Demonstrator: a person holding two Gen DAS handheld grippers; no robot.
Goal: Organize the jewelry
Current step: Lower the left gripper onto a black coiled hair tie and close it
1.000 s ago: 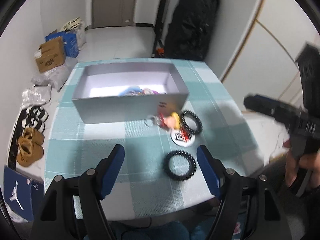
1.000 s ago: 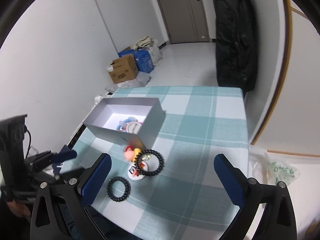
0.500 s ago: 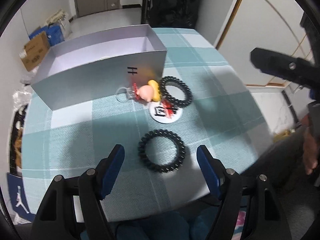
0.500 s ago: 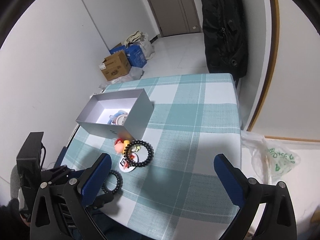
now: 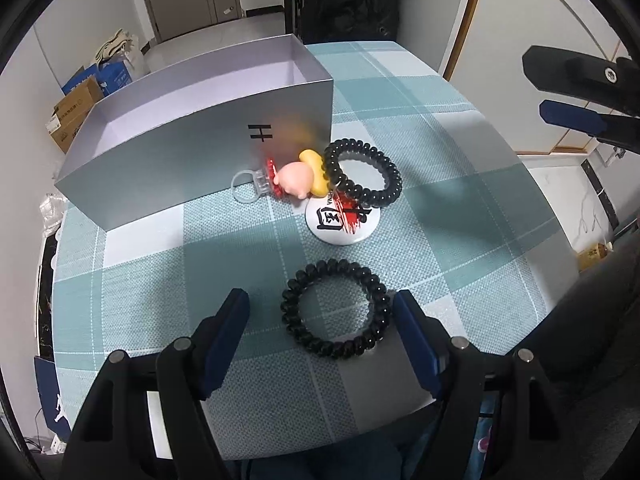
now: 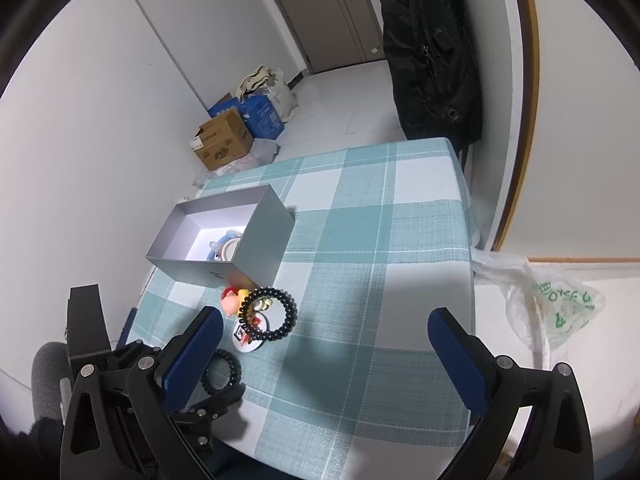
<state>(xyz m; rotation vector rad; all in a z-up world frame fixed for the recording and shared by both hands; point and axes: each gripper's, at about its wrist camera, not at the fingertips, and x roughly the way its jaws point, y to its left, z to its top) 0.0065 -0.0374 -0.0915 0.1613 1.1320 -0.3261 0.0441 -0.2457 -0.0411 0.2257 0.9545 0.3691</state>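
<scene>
On checked tabletop [image 5: 460, 152], box [image 5: 192, 160] holds some trinkets; left hand-held gripper [image 5: 322, 312] closes around bracelet [image 5: 335, 309], ungripped; right [image 6: 324, 330] gapes empty.

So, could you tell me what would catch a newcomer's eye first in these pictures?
Probably the black beaded bracelet lying on the checked tablecloth between the closing fingers of the left gripper, which do not grip it yet. Behind it, a second black bracelet rests partly on a round white badge, beside a pink and yellow toy against the open grey box.
</scene>
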